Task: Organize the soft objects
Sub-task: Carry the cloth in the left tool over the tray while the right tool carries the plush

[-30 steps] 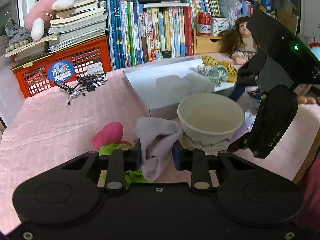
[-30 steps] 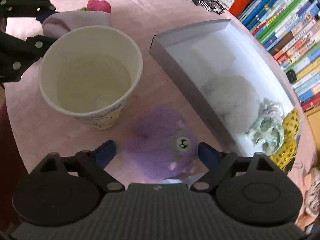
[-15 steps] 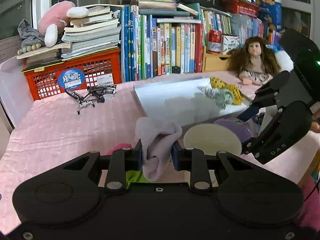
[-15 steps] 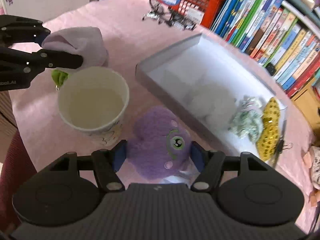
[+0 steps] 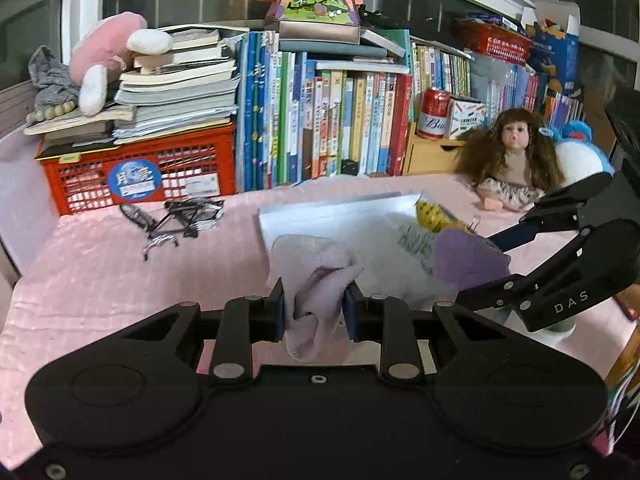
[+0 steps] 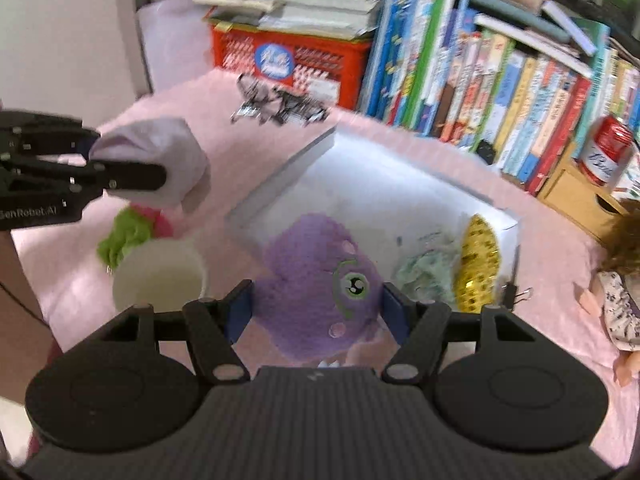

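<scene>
Above the pink table (image 6: 132, 120), both grippers have lifted: left gripper (image 5: 314, 312) pinching the sock (image 5: 316, 276), right gripper (image 6: 318, 312) clamping the purple toy (image 6: 320, 280), ready for the white box (image 6: 380, 176).

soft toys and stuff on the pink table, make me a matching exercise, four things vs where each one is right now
Things:
1. purple plush
2. pale sock
3. yellow mesh pouch
4. green and pink toy

Places:
A. lying in the white box
B. on the table beside the paper cup
C. pinched in the left gripper
D. held in the right gripper

Pairs: 1-D, 2-C, 3-A, 4-B
</scene>
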`<state>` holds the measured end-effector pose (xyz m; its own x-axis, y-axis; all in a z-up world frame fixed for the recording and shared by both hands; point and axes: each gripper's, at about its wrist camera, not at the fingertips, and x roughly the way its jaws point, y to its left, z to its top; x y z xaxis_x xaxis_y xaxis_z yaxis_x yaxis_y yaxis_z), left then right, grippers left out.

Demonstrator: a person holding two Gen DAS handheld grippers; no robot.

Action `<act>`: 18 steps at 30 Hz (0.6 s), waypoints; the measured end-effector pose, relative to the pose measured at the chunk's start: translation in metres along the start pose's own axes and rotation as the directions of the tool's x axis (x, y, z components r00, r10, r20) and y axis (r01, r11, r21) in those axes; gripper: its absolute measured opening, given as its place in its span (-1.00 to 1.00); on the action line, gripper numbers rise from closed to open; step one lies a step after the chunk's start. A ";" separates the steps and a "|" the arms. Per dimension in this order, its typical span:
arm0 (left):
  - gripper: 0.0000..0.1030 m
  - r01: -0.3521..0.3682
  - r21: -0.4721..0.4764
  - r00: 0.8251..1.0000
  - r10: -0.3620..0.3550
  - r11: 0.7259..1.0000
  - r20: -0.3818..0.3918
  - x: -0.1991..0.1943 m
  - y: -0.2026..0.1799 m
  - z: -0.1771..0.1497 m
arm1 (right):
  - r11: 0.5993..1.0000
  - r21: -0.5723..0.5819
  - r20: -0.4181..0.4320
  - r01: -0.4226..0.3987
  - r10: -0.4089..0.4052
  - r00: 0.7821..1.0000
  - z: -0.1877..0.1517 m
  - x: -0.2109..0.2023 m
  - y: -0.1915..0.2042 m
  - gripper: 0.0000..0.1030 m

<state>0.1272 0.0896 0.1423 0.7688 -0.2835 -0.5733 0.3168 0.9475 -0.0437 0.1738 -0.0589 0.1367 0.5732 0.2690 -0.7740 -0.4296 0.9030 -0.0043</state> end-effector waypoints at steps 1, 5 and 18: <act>-0.50 0.009 -0.006 1.000 -0.009 1.000 -0.005 0.003 -0.001 0.007 | 1.000 0.021 0.009 0.001 -0.001 1.000 0.003 -0.003 -0.005 0.36; -0.50 0.036 -0.048 0.999 -0.037 0.998 -0.020 0.021 -0.005 0.037 | 0.993 0.115 0.043 0.011 -0.016 0.999 0.020 -0.006 -0.030 0.36; -0.50 -0.037 -0.167 0.987 0.010 0.985 -0.161 0.132 -0.011 0.092 | 0.932 0.361 -0.001 0.032 -0.034 0.999 0.055 0.047 -0.102 0.36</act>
<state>0.2762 0.0286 0.1422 0.6720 -0.2467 -0.6982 0.1910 0.9687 -0.1584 0.2832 -0.1199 0.1357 0.5867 0.2382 -0.7740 -0.1303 0.9711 0.2001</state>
